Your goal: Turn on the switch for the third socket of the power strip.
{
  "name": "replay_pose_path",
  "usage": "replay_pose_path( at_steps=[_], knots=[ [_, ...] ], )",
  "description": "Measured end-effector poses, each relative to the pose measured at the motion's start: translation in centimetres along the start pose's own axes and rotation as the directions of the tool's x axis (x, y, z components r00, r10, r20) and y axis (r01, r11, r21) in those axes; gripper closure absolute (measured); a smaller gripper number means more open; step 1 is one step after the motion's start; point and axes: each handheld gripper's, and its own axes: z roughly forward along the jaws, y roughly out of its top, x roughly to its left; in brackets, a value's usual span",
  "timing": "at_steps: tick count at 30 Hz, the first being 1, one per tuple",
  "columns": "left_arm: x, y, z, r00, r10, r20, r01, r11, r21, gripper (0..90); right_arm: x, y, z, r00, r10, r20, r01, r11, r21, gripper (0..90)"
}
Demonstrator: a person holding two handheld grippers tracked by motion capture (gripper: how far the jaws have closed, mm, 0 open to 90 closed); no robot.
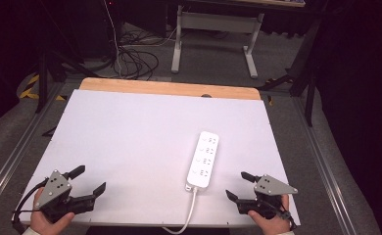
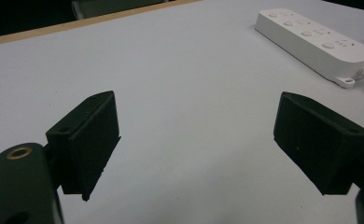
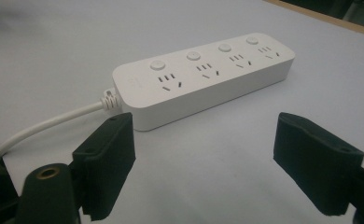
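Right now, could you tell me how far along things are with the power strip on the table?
Nothing looks done yet. The white power strip lies flat on the table, all its sockets empty, its cord trailing off the near edge. Nothing is in hand: the left gripper and right gripper both rest open near that edge, apart from the strip. Whatever is planned for it remains to be done.

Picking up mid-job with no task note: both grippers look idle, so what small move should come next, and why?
Probably ease the right gripper forward-left toward the white four-outlet power strip. Both grippers are open and hold nothing; the left gripper sits farther off.
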Motion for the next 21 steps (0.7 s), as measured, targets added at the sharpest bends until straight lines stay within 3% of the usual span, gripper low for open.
replay_pose_path(
  at_steps=[9,21],
  knots=[
    [-0.28,0.13,-0.24,0.9987,0.045,-0.024,-0.045,0.999,-0.001,14.8,0.06,0.05,-0.04,0.9999,-0.01,0.011,0.01,1.0,-0.002,21.8],
    [-0.3,0.1,-0.16,0.9996,0.027,-0.01,-0.027,0.9996,-0.003,14.4,0.17,0.16,-0.23,0.9996,-0.021,0.019,0.021,0.999,-0.026,25.2]
  ],
)
